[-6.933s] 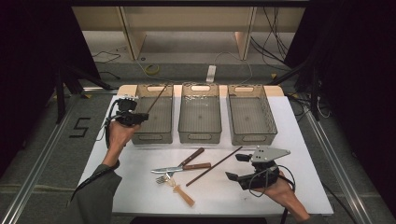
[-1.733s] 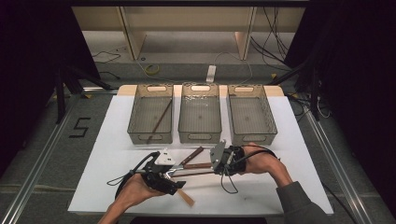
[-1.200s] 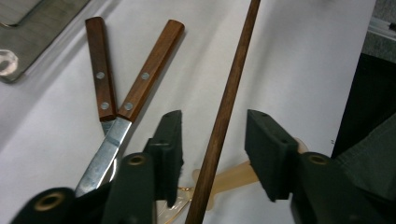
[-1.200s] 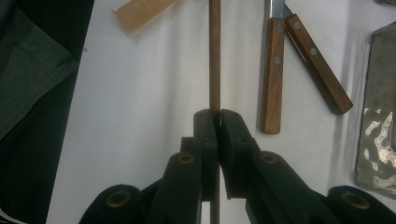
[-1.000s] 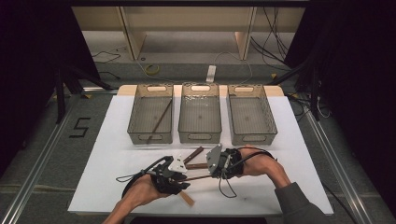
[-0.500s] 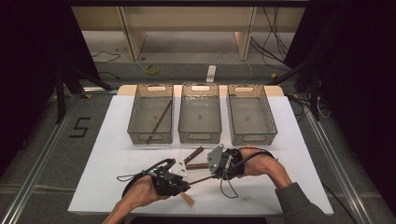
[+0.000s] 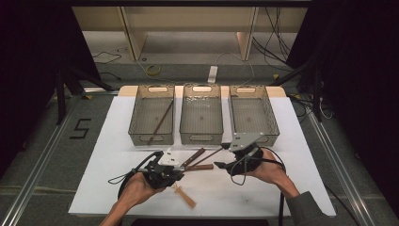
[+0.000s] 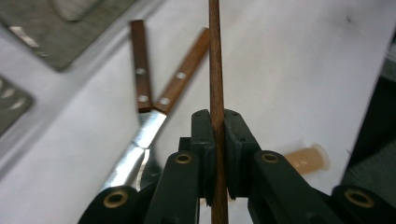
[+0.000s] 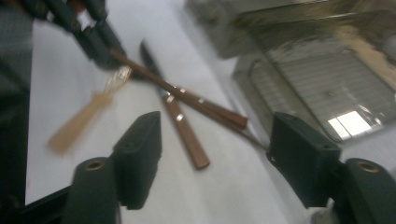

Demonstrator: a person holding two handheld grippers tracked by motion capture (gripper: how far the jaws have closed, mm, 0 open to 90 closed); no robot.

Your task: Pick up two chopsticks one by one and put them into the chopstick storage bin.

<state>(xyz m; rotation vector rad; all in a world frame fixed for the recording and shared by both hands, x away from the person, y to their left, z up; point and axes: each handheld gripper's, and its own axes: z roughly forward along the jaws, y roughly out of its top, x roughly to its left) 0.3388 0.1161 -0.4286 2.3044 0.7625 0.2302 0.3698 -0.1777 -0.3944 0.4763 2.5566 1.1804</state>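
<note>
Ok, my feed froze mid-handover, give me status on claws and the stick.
Left claw shut on chopstick. Right claw just opened, nothing between its pads. Two wood-handled knives lie under the chopstick; left bin holds another chopstick.

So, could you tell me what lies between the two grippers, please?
In the high view, two brown-handled knives and the chopstick lie between the left gripper and right gripper.

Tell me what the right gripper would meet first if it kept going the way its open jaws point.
Most likely the two brown wooden-handled knives crossed on the white table, ahead of the right gripper. Depth is hard to judge.
</note>
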